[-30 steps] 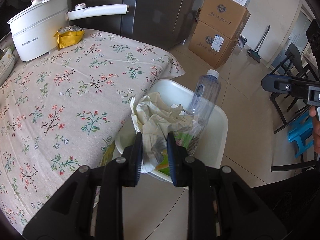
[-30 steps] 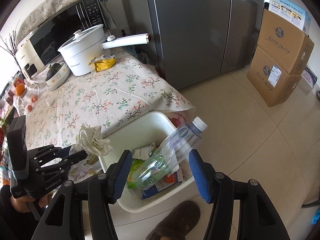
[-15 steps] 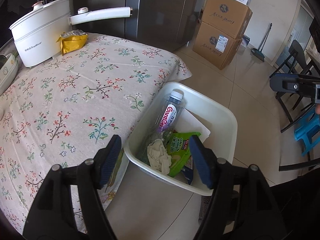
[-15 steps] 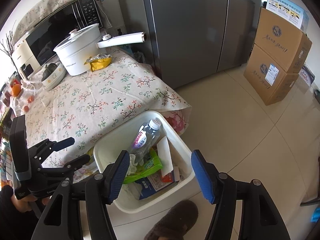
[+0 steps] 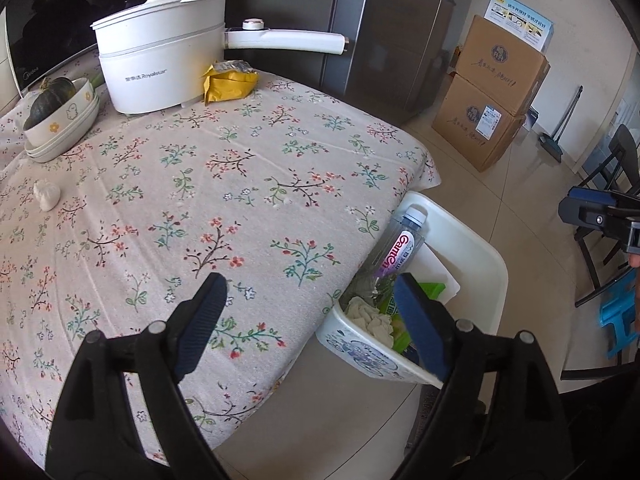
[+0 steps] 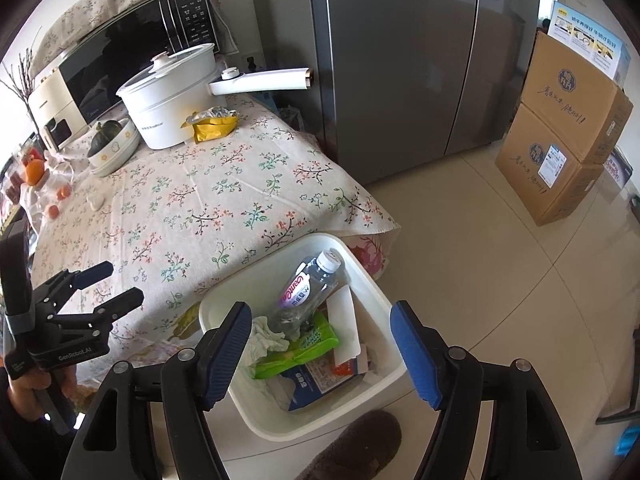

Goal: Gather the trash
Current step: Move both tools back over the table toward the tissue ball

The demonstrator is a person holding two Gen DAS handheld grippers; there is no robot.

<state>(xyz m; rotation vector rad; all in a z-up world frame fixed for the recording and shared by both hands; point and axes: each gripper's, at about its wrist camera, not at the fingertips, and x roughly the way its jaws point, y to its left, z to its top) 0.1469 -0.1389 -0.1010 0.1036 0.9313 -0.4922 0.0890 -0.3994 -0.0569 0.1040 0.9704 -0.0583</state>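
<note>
A white bin point(image 6: 376, 292) stands on the floor at the table's corner; it also shows in the left wrist view point(image 5: 476, 248). In it lie a clear plastic bottle point(image 6: 308, 288), a crumpled tissue point(image 6: 266, 338), a green wipes pack point(image 6: 304, 346) and a carton point(image 6: 320, 376). My right gripper point(image 6: 320, 356) is open and empty above the bin. My left gripper point(image 5: 308, 320) is open and empty over the table's near edge, left of the bin. A yellow snack bag point(image 5: 230, 84) lies beside the white pot point(image 5: 160, 68). A small white crumpled piece point(image 5: 47, 196) lies on the cloth at the left.
The floral-cloth table point(image 5: 180, 200) carries stacked bowls with a squash point(image 5: 60, 112) and a microwave point(image 6: 132, 48). A grey fridge point(image 6: 400, 60) and cardboard boxes point(image 6: 560, 132) stand behind. A dark slipper point(image 6: 360, 444) lies by the bin. Chairs point(image 5: 612, 168) stand at the right.
My left gripper opened and dropped the tissue into the bin, then swung left over the table. The bottle fell flat into the bin. My right gripper stayed open above the bin.
</note>
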